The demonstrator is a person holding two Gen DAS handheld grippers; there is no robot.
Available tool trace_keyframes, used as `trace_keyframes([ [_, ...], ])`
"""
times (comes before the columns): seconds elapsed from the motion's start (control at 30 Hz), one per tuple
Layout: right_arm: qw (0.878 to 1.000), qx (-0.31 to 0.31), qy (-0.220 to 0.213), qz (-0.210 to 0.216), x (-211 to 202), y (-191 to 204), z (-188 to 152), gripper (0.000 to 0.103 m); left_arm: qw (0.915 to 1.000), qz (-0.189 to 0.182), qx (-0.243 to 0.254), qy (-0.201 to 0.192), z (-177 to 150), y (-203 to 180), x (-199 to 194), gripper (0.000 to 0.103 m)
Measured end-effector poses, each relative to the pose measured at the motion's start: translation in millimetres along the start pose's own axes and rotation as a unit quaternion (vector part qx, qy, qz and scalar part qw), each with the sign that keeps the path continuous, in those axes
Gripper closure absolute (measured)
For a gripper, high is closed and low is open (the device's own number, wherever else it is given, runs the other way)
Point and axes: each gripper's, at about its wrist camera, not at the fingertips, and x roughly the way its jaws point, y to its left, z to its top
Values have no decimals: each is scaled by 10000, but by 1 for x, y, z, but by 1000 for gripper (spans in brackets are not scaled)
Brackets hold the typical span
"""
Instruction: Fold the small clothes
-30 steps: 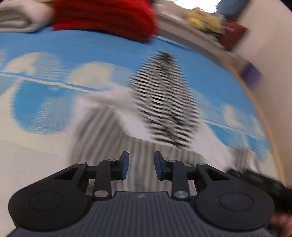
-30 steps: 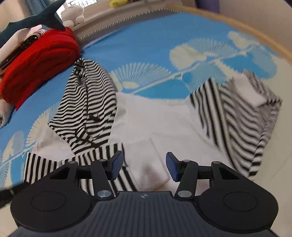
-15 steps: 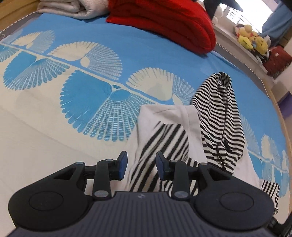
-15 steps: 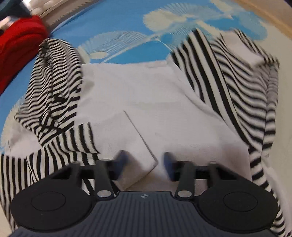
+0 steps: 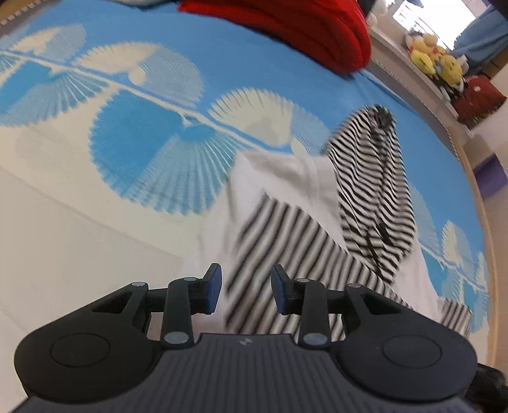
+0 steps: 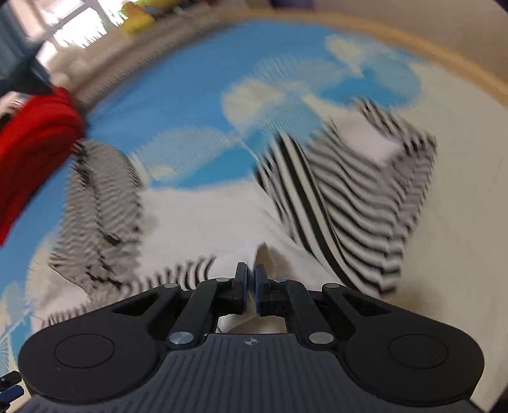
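Quick status from my end: right gripper (image 6: 250, 287) is pinched nearly all the way closed on a fold of the white hem of the striped hoodie (image 6: 222, 219), fabric bunched between the blue pads, so I've got that bottom edge in hand. Pic is blurry tho, can't say how deep the bite is. Left gripper (image 5: 245, 290) is wide open w/ nothing in it, hanging just above the striped sleeve (image 5: 273, 241) that lies across the white body. I'd guess that's bc both bottom corners need holding to fold the hem up evenly, and left isn't on its corner yet.

Hoodie itself lies spread on the blue fan-print bedspread (image 5: 143, 133), hood (image 5: 371, 178) pointing away toward the red knit (image 5: 285, 28) stacked at the far edge. Other sleeve (image 6: 355, 197) is crumpled off to the right side, prob needs tucking in. Fold looks barely started imo.
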Motion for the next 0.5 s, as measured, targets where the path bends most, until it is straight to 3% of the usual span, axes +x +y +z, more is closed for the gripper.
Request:
trace_keyframes([
  [0.07,9997,122,-36,-188,1,-5,-1,94,9999,-47,54,141,-6,-6,7,65],
  [0.13,9995,80,-284,-118,-4,1,2,91,9995,-89,129,275,-13,-11,13,65],
  [0.17,9992,57,-386,25,-7,4,3,87,9993,-107,155,331,-16,-12,16,65],
  [0.2,9989,51,-431,184,-8,6,2,76,9990,-127,178,397,-19,-13,20,65],
  [0.23,9984,65,-362,429,-7,8,3,68,9987,-147,188,458,-22,-14,22,65],
  [0.3,9972,224,108,704,7,5,-2,65,9980,-163,178,583,-29,-15,29,65],
  [0.4,9936,473,963,347,38,-6,-11,65,9957,94,259,885,-42,-16,43,65],
  [0.43,9928,475,1084,188,46,-10,-15,66,9943,229,254,1010,-46,-14,49,65],
  [0.5,9949,340,930,179,41,-4,-15,66,9934,351,142,1079,-51,-13,52,67],
])
